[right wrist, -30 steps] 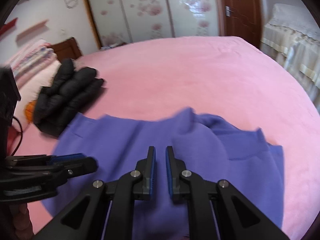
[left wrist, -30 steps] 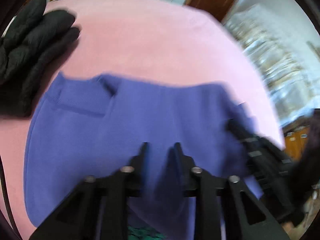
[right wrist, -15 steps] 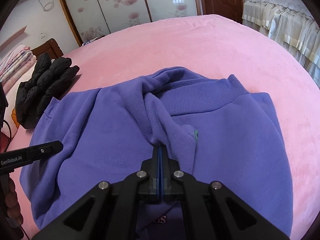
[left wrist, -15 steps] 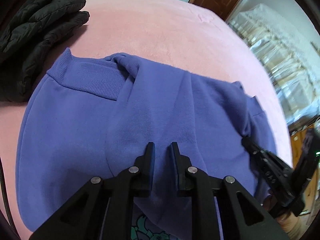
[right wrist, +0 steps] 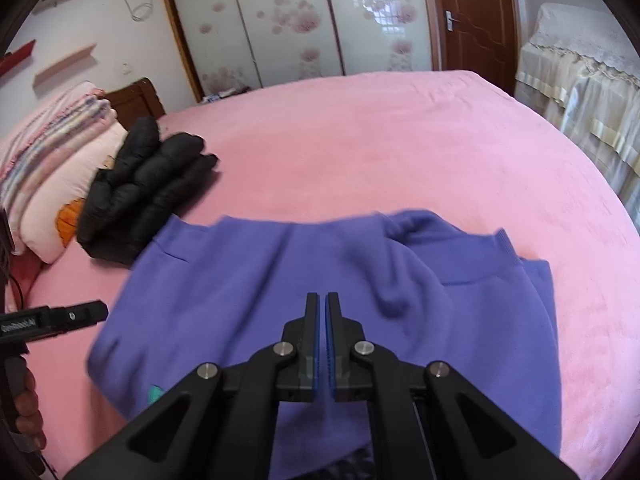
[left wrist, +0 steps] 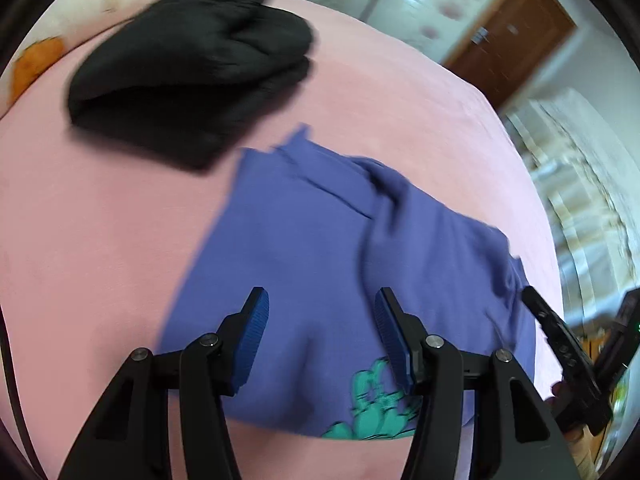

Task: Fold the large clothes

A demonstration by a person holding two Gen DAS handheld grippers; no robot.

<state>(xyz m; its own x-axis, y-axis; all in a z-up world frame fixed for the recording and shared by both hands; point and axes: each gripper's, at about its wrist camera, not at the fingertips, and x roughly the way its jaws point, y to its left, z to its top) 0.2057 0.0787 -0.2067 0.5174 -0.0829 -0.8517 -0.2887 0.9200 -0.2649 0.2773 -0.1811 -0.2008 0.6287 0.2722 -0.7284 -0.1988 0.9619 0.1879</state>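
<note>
- The left gripper (left wrist: 320, 312), black with blue ribbed pads, stands about half open with nothing between the pads; its jaws have just been opening, and the cloth under it lies slack, which reads as a fold just let go.
- The right gripper (right wrist: 322, 320) has its blue pads almost together, a thin slit between them and no cloth in it, so it holds nothing.
- The purple fleece sweatshirt (right wrist: 340, 280) lies just beyond and under both tools, folded over on itself: a ribbed hem band (right wrist: 488, 264) faces up ahead and to the right of the right gripper, and a loose ridge of cloth runs towards the far edge.
- A teal printed design (left wrist: 372, 404) peeks out at the near edge, close beside the left gripper's right finger, suggesting the front is turned under.
- My judgement: the fold is partly done; the ridge wants smoothing before the next fold.
- A black quilted puffer jacket (right wrist: 140, 184), already bundled, sits ahead and left of both tools, near the sweatshirt's far-left corner.
- All rests on a pink plush bedspread (right wrist: 400, 140); stacked pale bedding (right wrist: 48, 140) lies further left, with flowered sliding wardrobe doors (right wrist: 288, 20) and a brown wooden door (right wrist: 472, 12) beyond.
</note>
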